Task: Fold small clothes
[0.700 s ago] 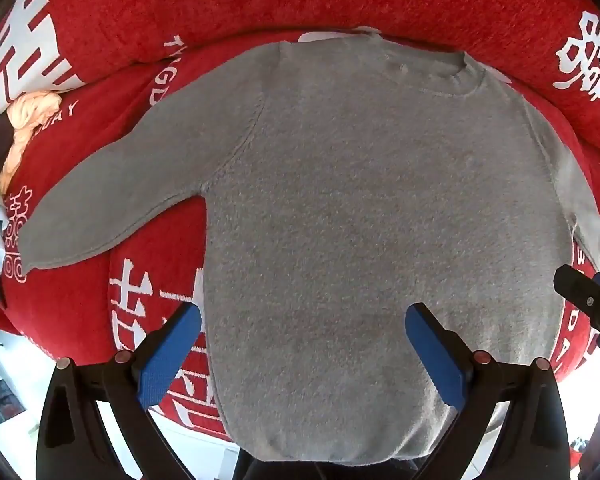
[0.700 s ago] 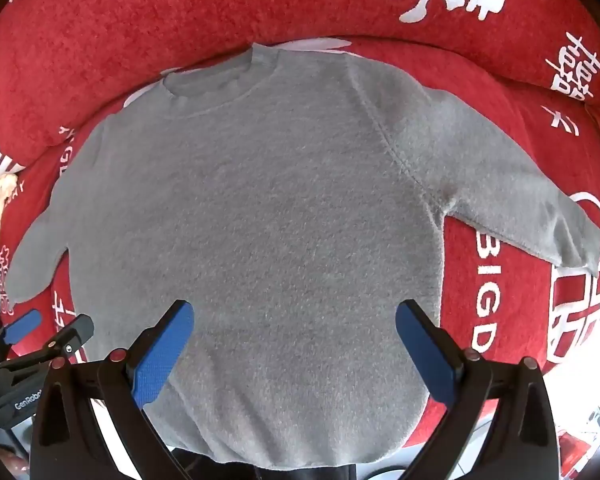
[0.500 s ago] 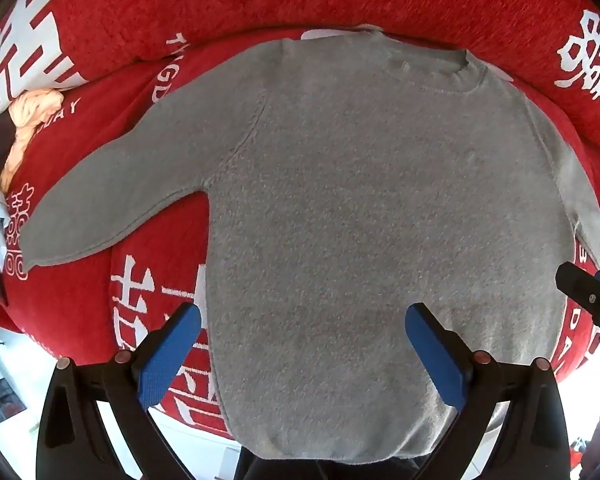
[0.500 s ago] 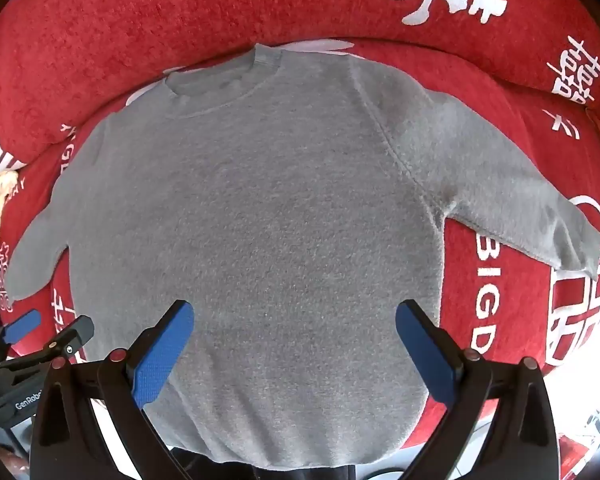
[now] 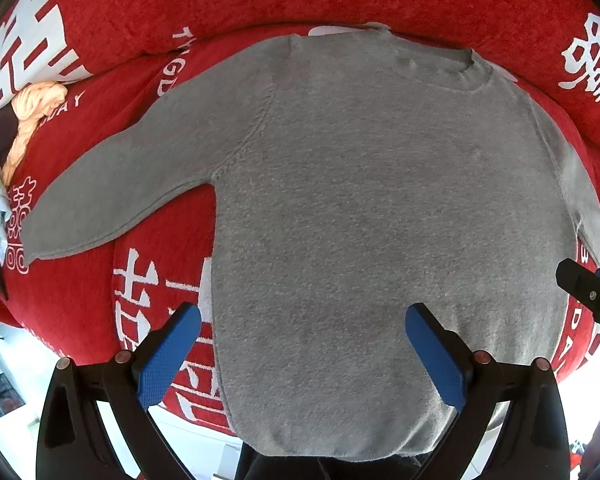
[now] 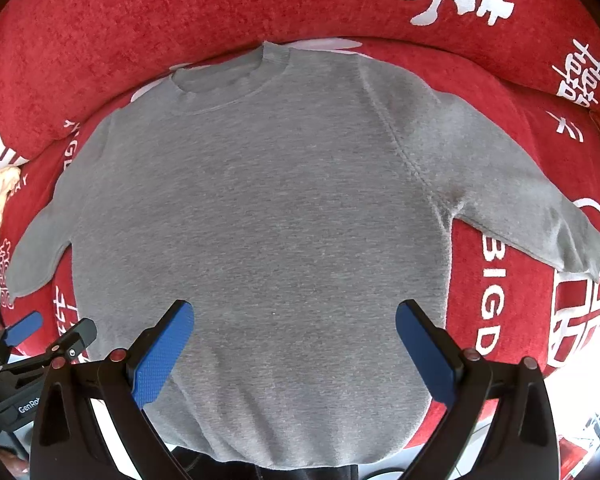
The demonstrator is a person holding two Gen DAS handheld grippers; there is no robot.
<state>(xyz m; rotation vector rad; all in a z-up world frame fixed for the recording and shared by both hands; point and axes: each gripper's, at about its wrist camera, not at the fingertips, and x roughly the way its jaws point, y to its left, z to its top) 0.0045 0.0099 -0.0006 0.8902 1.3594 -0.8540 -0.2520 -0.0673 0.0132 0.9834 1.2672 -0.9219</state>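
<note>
Grey knitwear fills both wrist views: a small sweater (image 5: 364, 216) lies spread flat, front up, on a red cushioned seat (image 5: 60, 300) printed with white characters, its collar toward the backrest and its hem hanging slightly over the front edge. Both sleeves are splayed outward and down, the left sleeve (image 5: 112, 200) onto the red fabric at one side, the right sleeve (image 6: 512, 204) at the other. A small heap of other clothes (image 5: 28, 116) sits well apart at the far left.

Neither tool holds anything. The left tool (image 5: 300, 356) hovers above the lower left part of the body with its blue pads spread wide; the right tool (image 6: 296, 352) hangs likewise over the lower right part, wide and empty. No fold looks begun.

The step in hand appears to be picking a first grasp. A clean start would be to bring each sleeve in across the chest: pinch only the cuff edge, lift just enough to clear the knit, and lay it straight so the shoulder seam forms the fold line. The thick, soft fabric will likely bunch if dragged, so lifting beats sliding. The overhanging hem could pull the garment forward if tugged, so pulls should run toward the backrest.
</note>
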